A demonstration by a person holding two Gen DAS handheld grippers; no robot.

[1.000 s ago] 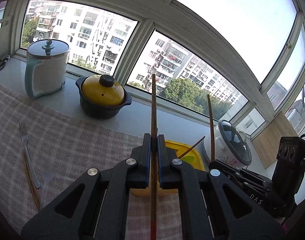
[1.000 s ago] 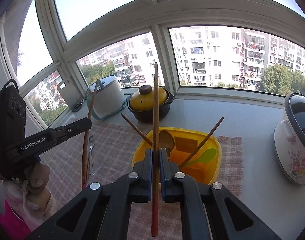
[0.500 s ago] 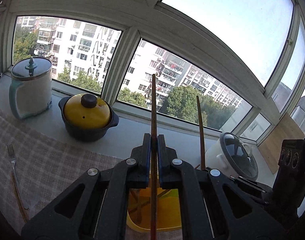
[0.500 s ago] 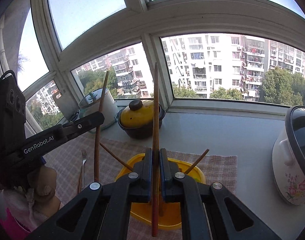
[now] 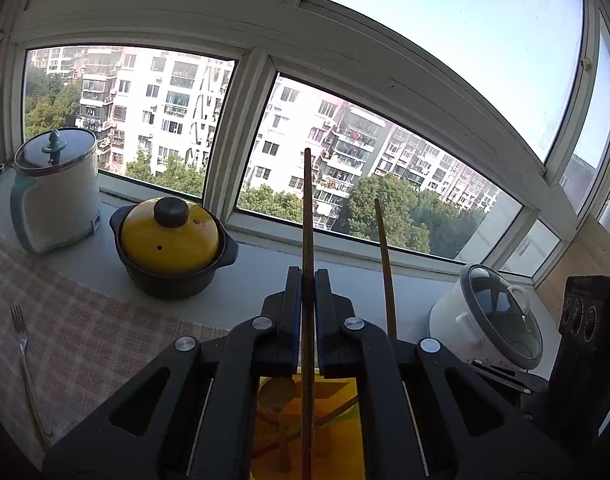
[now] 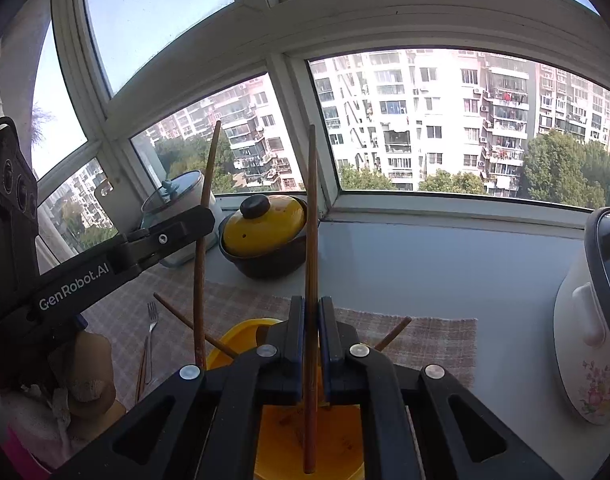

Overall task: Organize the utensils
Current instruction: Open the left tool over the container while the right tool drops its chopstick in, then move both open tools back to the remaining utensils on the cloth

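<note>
Dropping each chopstick cleanly into the yellow bin (image 6: pixel 241 330) is judged to be the step in hand, and it is best done with both sticks kept near upright over the opening.

Far left on the checked cloth (image 5: pixel 85 332), a fork (image 5: pixel 21 334) and a thin stick beside it are left lying; these would be collected afterwards. Behind them, a white lidded jar (image 5: pixel 57 196) and a yellow-lidded pot (image 5: pixel 171 246) stand on the counter (image 6: pixel 445 268) by the window, well clear of the work.

The left gripper (image 5: pixel 308 280) is clamped on a wooden chopstick (image 5: pixel 308 208), which passes between the pads with its lower end hanging over the bin, where a wooden spoon (image 5: pixel 277 394) and crossed sticks already lie. It should be lowered until its tip is inside the bin's walls before the jaws are let apart, so that it cannot bounce out.

Just to the right, the right gripper (image 6: pixel 312 308) is clamped on a second chopstick (image 6: pixel 312 220) in the same way. The two grippers are close together, so a collision is a risk; one release at a time is advised. The floral rice cooker (image 6: pixel 593 336) at far right should be kept clear of.
</note>
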